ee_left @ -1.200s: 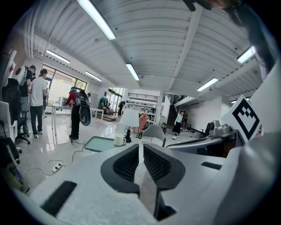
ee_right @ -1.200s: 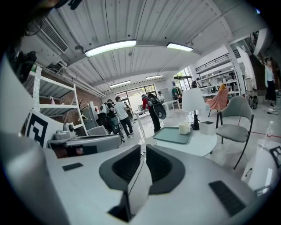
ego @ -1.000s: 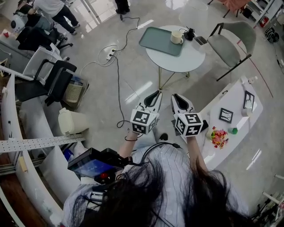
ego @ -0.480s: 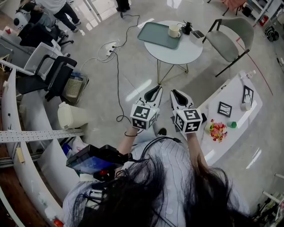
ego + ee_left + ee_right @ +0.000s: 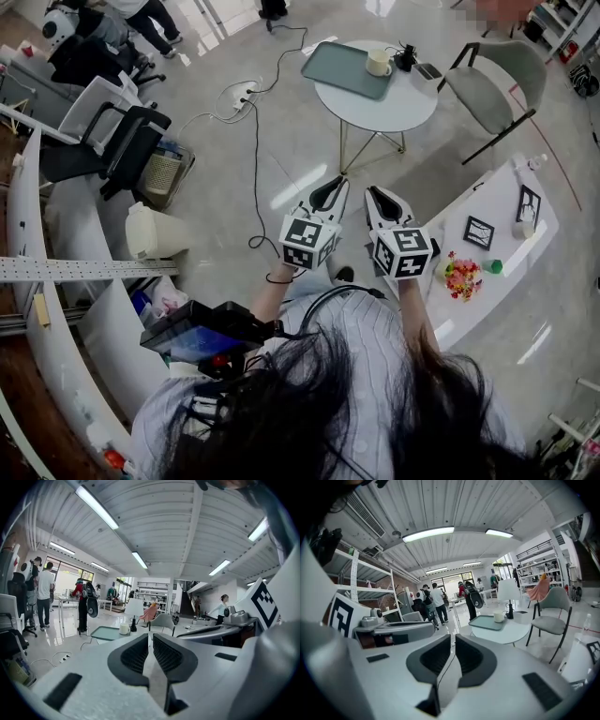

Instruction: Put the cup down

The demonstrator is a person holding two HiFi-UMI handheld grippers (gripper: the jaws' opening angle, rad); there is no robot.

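Observation:
A cream cup [image 5: 378, 63] stands on the round white table [image 5: 384, 108], beside a green tray [image 5: 345, 70], far ahead of me. No gripper holds it. My left gripper [image 5: 328, 189] and right gripper [image 5: 380, 195] are side by side in front of my body, above the floor and well short of the table. Both are shut with nothing between the jaws. The left gripper view has the cup [image 5: 124, 629] and tray [image 5: 105, 633] small beyond the left gripper [image 5: 151, 637]. The right gripper view has the cup [image 5: 499, 616] past the right gripper [image 5: 453, 641].
A grey chair [image 5: 487, 80] stands right of the table. A black cable [image 5: 253, 150] and power strip lie on the floor. Black office chairs [image 5: 117, 155] and a bin [image 5: 150, 230] are left; a white counter [image 5: 497, 234] with small items is right. People stand in the distance.
Both grippers stay shut and side by side, edging slightly forward towards the table as the head view shifts a little. The cup has not moved.

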